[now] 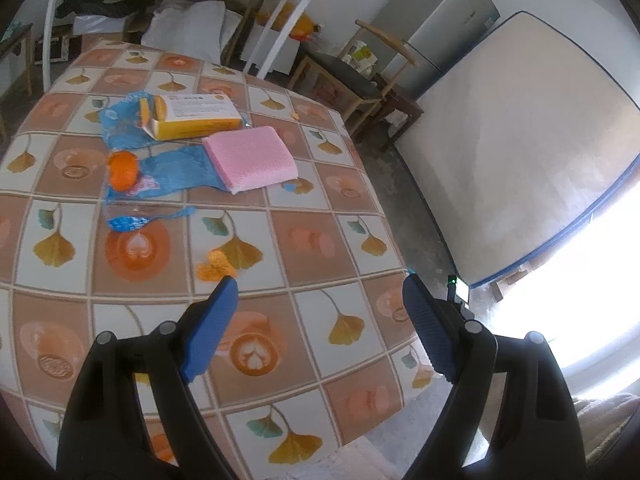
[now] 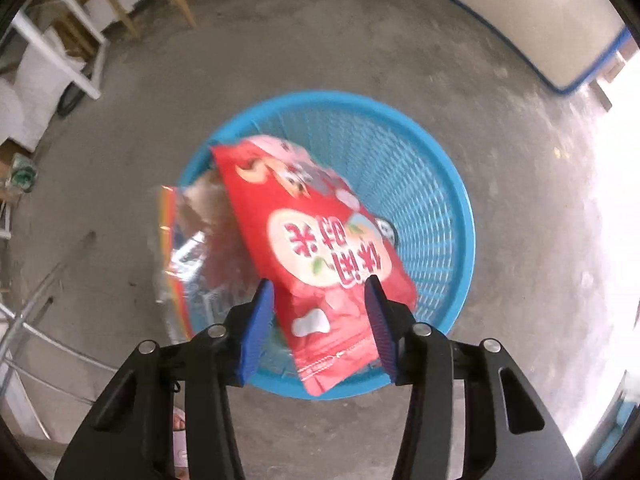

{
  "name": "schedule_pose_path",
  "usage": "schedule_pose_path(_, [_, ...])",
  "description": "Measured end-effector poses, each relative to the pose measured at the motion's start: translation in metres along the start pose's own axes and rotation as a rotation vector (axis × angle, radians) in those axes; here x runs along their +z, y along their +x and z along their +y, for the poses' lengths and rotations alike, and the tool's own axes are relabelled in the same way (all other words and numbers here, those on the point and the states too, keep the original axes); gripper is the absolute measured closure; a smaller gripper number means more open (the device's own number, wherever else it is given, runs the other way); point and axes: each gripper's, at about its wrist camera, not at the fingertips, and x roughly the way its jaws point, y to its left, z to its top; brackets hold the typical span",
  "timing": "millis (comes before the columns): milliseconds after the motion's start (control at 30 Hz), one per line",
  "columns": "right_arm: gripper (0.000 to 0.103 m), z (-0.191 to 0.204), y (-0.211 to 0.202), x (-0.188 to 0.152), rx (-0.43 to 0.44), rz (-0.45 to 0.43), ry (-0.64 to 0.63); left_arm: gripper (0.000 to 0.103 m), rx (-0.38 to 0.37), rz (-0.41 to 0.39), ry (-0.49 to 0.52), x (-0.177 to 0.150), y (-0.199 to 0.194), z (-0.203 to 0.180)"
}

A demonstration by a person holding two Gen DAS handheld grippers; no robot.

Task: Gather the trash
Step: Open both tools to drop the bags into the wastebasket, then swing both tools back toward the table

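1. Right gripper (image 2: pixel 320 292): we find its blue fingers spread apart over the blue basket (image 2: pixel 448 184), with a red snack bag (image 2: pixel 316 248) lying between them. The pads do not appear to press the bag; we cannot tell whether it is touching either one.
2. Red snack bag: above the basket's opening, tilted, its printed face toward the camera, its lower end across the basket's near rim.
3. Clear wrapper (image 2: pixel 192 248): crumpled, just beside the red bag, over the basket's left rim.
4. Blue basket: stands on the concrete floor (image 2: pixel 520 280).
5. Left gripper (image 1: pixel 316 292): we note its fingers wide apart, holding nothing, above the near part of the table (image 1: pixel 280 360) with its patterned cloth.
6. On the table, farther off: a yellow box (image 1: pixel 192 118) on a blue plastic bag (image 1: pixel 168 168), a pink sponge (image 1: pixel 250 158) beside the box, an orange fruit (image 1: pixel 124 170) on the bag.
7. Orange scrap (image 1: pixel 216 266): on the cloth, near the left fingertip.
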Motion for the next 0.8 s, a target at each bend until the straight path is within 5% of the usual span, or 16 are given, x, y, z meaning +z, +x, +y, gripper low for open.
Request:
schedule_pose_path(167, [0.056,-0.016,-0.032,-0.004,0.058,-0.080,0.088,0.023,0.046,-0.050,-0.025,-0.004,-0.019,0.016])
schedule_pose_path(433, [0.041,-0.004,-0.166,-0.037,0.183,-0.286,0.025,0.023,0.084,-0.108,-0.069,-0.025,-0.044,0.046])
schedule_pose_path(600, [0.037,0.047,-0.261,-0.073,0.287,-0.429,-0.108,0.023,0.111,-0.139,-0.082,-0.039,-0.057,0.062])
schedule_pose_path(800, [0.037,0.171,-0.336,-0.122,0.467,-0.503,-0.389,0.023,0.158,-0.185,-0.087,-0.054,-0.072,0.078])
